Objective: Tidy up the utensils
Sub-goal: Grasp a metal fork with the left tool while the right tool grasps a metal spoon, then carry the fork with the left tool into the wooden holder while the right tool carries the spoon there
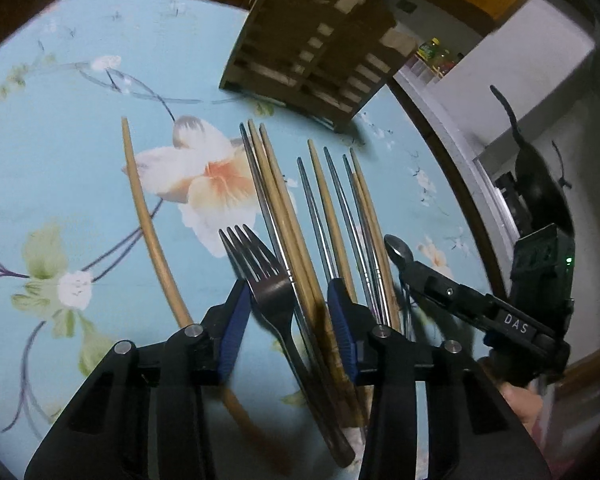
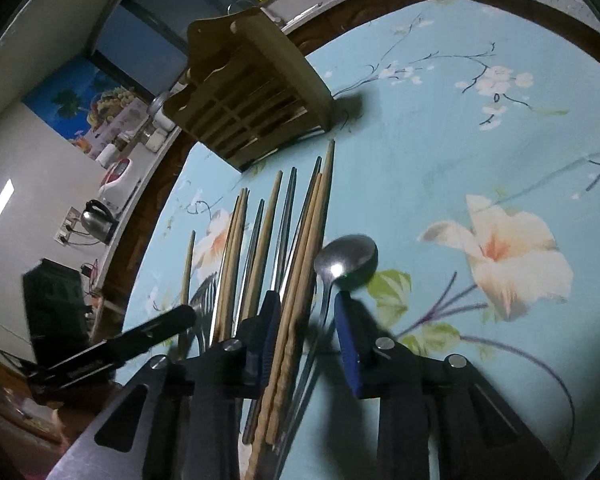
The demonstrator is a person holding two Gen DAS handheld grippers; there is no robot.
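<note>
The wooden rack [image 1: 316,52] stands on the tablecloth [image 1: 80,120]; its contents are unclear. Left gripper [image 1: 288,300] gapes over the fork [image 1: 260,264]; right gripper [image 2: 306,312] gapes around chopsticks [image 2: 300,264] beside the spoon [image 2: 346,258].

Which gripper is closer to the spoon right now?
Right. The right gripper straddles the spoon, whose handle runs between its open fingers. The left gripper sits further over, straddling the fork, chopsticks between.

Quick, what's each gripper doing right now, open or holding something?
Left gripper: open, straddling the fork and some chopsticks, gripping nothing.
Right gripper: open, jaws around the spoon handle and chopsticks, not clamped.
</note>
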